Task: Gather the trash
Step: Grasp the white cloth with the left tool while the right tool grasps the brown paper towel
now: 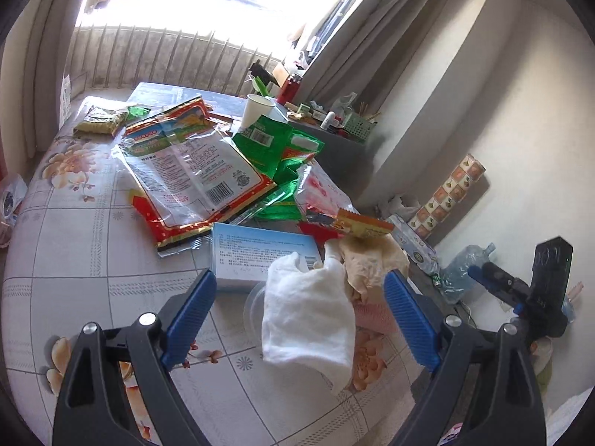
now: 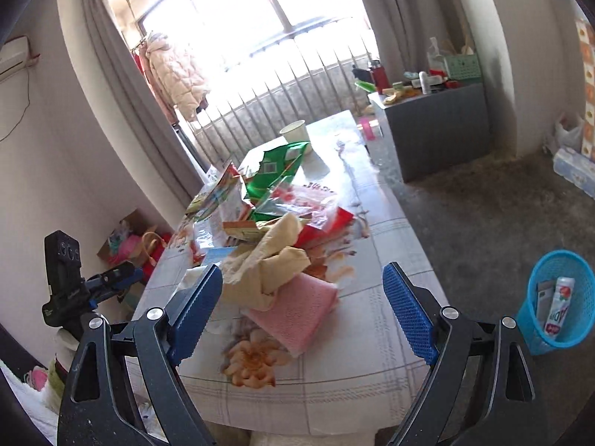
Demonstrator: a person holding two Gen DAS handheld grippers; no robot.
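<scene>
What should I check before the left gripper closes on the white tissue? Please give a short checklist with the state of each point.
1. Left gripper open wide enough: ok, jaws stand apart on both sides of the white tissue.
2. Tissue lies between the fingers: ok.
3. Nothing else would be caught: not ok, the tissue lies over a clear lid and touches the blue box and the beige wrapper.
4. Right gripper free: ok, open and holding nothing.
5. Blue basket ready: ok, it stands on the floor beside the table with room left.
6. Fingers low enough to grip: cannot tell.
</scene>
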